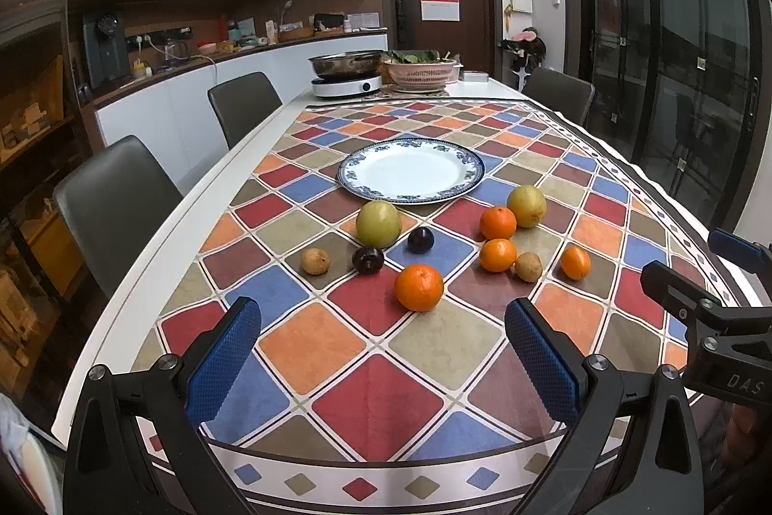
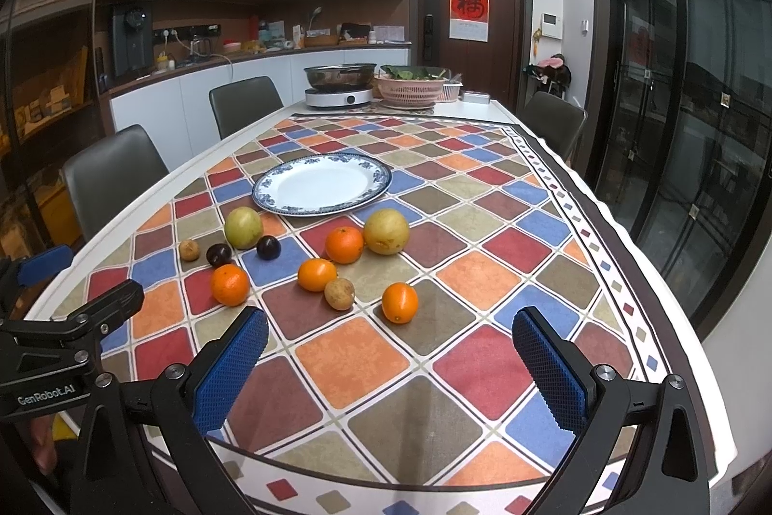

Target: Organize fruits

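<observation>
A: Jaws first. Left gripper [image 1: 383, 353] spread wide, nothing held, blue pads [image 1: 222, 363] over the near edge of the tablecloth [image 1: 309, 351].

B: Right gripper [image 2: 390, 363] same: wide apart, empty, also hovering at the near edge. Seen from the left camera at the right side [image 1: 723, 322].

A: Nearest the left one: an orange [image 1: 419, 287], loose on the cloth. Behind it two dark plums [image 1: 368, 259] [image 1: 420, 239], a small brown fruit [image 1: 315, 261] toward the left edge, and a green pear [image 1: 379, 223] just behind the plums.

B: Ahead of the right one: a small orange [image 2: 399, 302] closest, then a brown fruit [image 2: 339, 294] touching or just beside another orange [image 2: 316, 274]. Farther back a third orange [image 2: 344, 244] against a yellow-green pear [image 2: 386, 231].

A: All fruit on the cloth, none on the plate [image 1: 410, 172]. Plate just beyond the fruit, near the middle of the tabletop.

B: Far end of the tabletop: cooker [image 2: 338, 96] with a metal pan [image 2: 340, 76], and a pink basket [image 2: 410, 86] of greens beside it. Grey chairs [image 2: 116, 177] along the left edge.
</observation>
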Demonstrator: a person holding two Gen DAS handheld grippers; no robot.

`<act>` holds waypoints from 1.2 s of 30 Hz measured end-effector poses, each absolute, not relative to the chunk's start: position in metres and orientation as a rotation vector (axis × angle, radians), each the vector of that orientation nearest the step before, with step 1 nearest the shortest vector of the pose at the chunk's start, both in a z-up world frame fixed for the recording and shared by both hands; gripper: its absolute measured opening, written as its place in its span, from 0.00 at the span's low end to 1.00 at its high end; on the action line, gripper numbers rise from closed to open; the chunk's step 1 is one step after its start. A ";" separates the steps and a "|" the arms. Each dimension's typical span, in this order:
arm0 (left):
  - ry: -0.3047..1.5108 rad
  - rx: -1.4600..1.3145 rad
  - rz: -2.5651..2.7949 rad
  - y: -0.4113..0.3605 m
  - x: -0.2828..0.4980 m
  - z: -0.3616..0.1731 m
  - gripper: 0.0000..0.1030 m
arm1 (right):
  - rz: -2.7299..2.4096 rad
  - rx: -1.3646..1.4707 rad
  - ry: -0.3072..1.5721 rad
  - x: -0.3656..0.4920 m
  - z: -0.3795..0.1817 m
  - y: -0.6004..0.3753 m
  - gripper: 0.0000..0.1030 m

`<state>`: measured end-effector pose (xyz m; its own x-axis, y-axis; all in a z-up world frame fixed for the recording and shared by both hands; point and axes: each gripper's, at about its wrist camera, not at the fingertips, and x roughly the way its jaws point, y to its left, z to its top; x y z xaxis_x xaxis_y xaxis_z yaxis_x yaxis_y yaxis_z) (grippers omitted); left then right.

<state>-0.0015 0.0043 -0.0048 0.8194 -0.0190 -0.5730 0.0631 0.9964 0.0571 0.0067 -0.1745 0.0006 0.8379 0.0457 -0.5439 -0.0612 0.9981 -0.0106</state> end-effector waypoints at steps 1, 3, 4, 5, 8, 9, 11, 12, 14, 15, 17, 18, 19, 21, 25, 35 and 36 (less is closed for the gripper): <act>0.610 0.075 -0.044 0.004 -0.001 -0.005 1.00 | 0.057 -0.028 0.576 0.007 0.001 -0.174 0.99; 0.615 0.080 -0.045 0.003 0.000 -0.006 1.00 | 0.060 -0.026 0.583 0.007 0.001 -0.176 0.99; 0.618 0.083 -0.045 0.003 0.001 -0.007 1.00 | 0.061 -0.025 0.588 0.008 -0.001 -0.178 0.99; 0.621 0.084 -0.045 0.002 0.002 -0.008 1.00 | 0.064 -0.024 0.593 0.009 -0.003 -0.178 0.99; 0.648 0.091 -0.052 0.000 0.010 -0.013 1.00 | 0.071 -0.022 0.613 0.016 -0.008 -0.177 0.99; 0.656 0.092 -0.054 -0.001 0.012 -0.014 1.00 | 0.075 -0.021 0.626 0.021 -0.013 -0.176 0.99; 0.676 0.099 -0.060 -0.002 0.019 -0.018 1.00 | 0.080 -0.017 0.650 0.027 -0.018 -0.177 0.99; 0.682 0.102 -0.062 -0.003 0.021 -0.019 0.99 | 0.080 -0.016 0.657 0.029 -0.019 -0.177 0.99; 0.698 0.108 -0.068 -0.004 0.027 -0.023 0.97 | 0.081 -0.012 0.675 0.035 -0.023 -0.178 0.99; 0.708 0.112 -0.072 -0.005 0.030 -0.025 0.96 | 0.082 -0.012 0.683 0.037 -0.025 -0.178 0.99; 0.732 0.120 -0.081 -0.006 0.038 -0.029 0.95 | 0.078 -0.011 0.703 0.044 -0.029 -0.179 0.99; 0.739 0.124 -0.086 -0.007 0.040 -0.030 0.93 | 0.075 -0.011 0.711 0.048 -0.031 -0.179 0.99; 0.749 0.127 -0.093 -0.008 0.043 -0.031 0.92 | 0.073 -0.013 0.717 0.050 -0.031 -0.180 0.99; 0.771 0.131 -0.108 -0.009 0.051 -0.033 0.89 | 0.063 -0.021 0.733 0.057 -0.034 -0.181 0.98; 0.797 0.137 -0.133 -0.011 0.065 -0.037 0.84 | 0.065 -0.031 0.769 0.070 -0.040 -0.182 0.91; 0.882 0.133 -0.184 -0.016 0.100 -0.054 0.68 | 0.105 -0.034 0.868 0.105 -0.056 -0.180 0.66; 0.885 0.138 -0.182 -0.017 0.103 -0.056 0.66 | 0.107 -0.034 0.874 0.108 -0.057 -0.180 0.64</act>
